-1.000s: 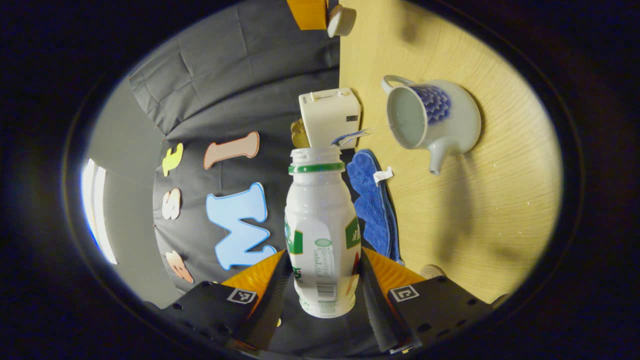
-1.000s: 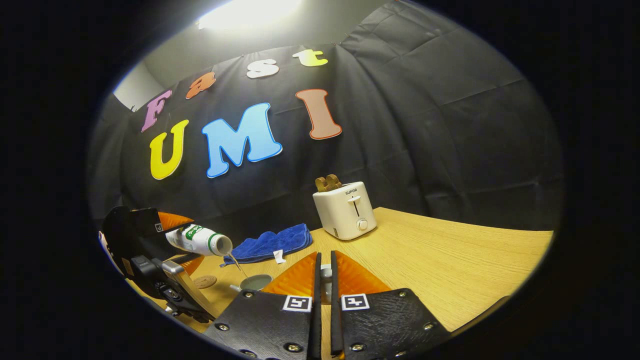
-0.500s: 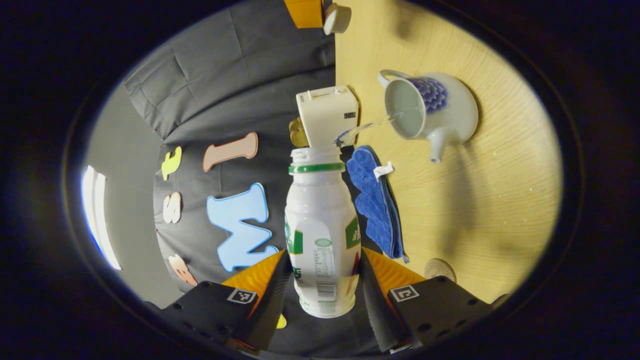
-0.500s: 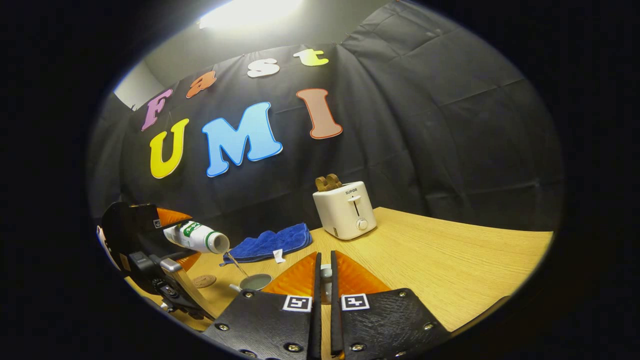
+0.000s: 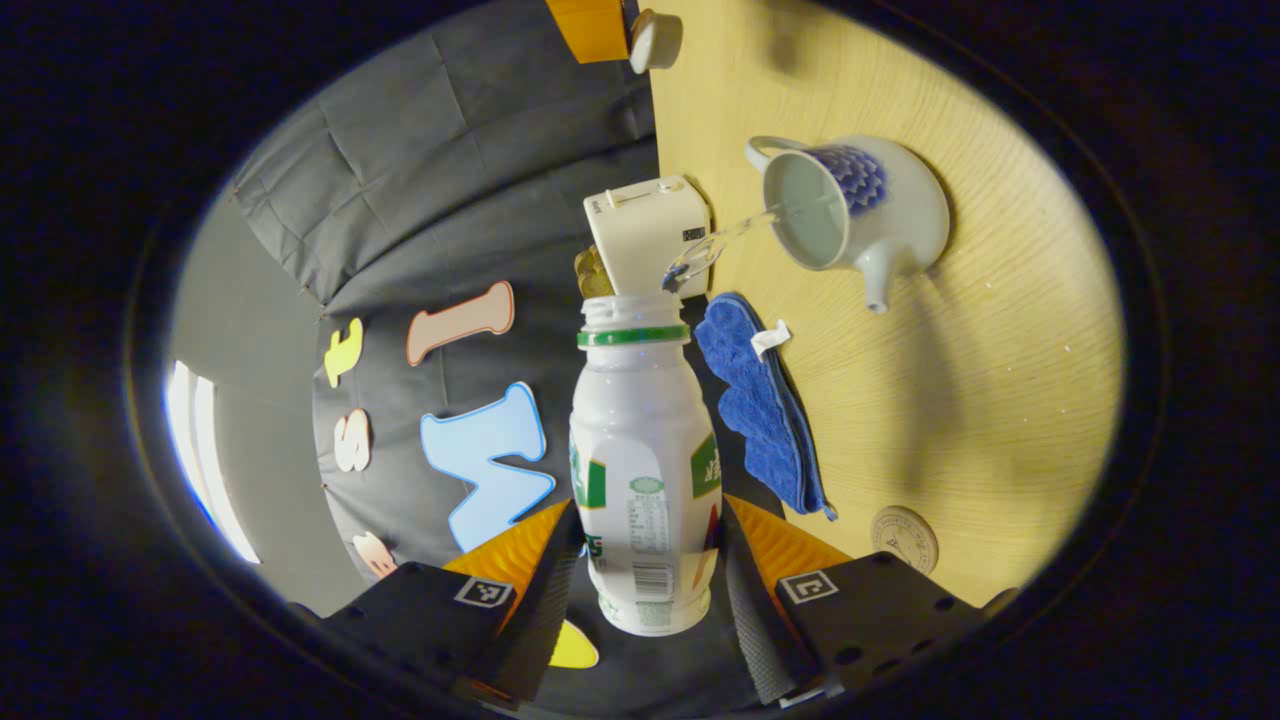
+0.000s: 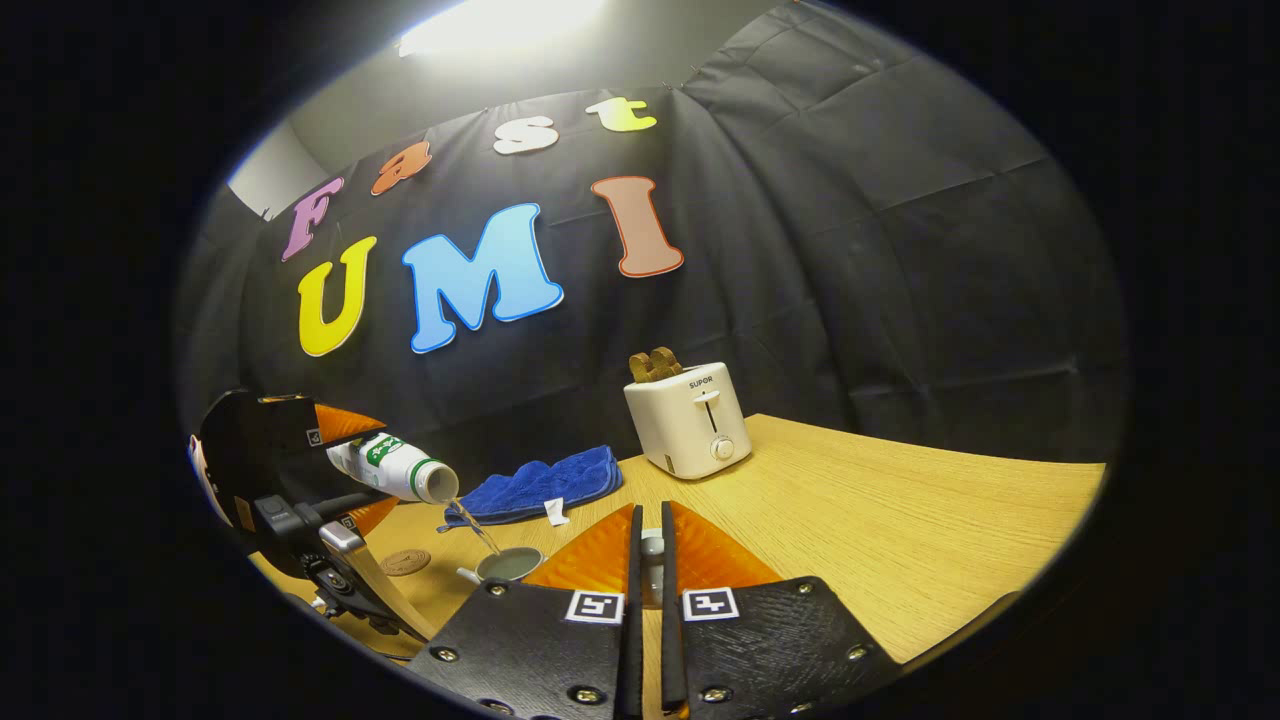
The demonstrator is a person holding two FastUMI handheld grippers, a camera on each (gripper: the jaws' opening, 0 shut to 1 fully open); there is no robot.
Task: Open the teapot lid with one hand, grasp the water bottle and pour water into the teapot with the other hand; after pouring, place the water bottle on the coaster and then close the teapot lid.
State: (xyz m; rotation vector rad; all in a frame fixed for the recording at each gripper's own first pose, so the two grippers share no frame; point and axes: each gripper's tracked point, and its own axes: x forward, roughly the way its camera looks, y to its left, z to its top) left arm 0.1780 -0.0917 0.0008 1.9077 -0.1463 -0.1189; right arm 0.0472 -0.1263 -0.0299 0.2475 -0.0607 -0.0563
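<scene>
Two tongs are engaged. Left tongs (image 5: 648, 560) pinch the water bottle (image 5: 640, 470), tipped on its side, with a thin stream falling into the open teapot (image 5: 850, 215) on the tabletop (image 5: 980, 380). Right tongs (image 6: 648, 560) are pressed on the lid (image 6: 651, 545), held clear of the teapot. Lid removal is done; pouring is under way. Remaining steps: set the bottle on the coaster (image 5: 904, 538), then refit the lid.

L tool (image 5: 645, 560): rolled sideways, clamped (both fingers bearing) | R tool (image 6: 648, 560): level, fingers nearly together
</scene>
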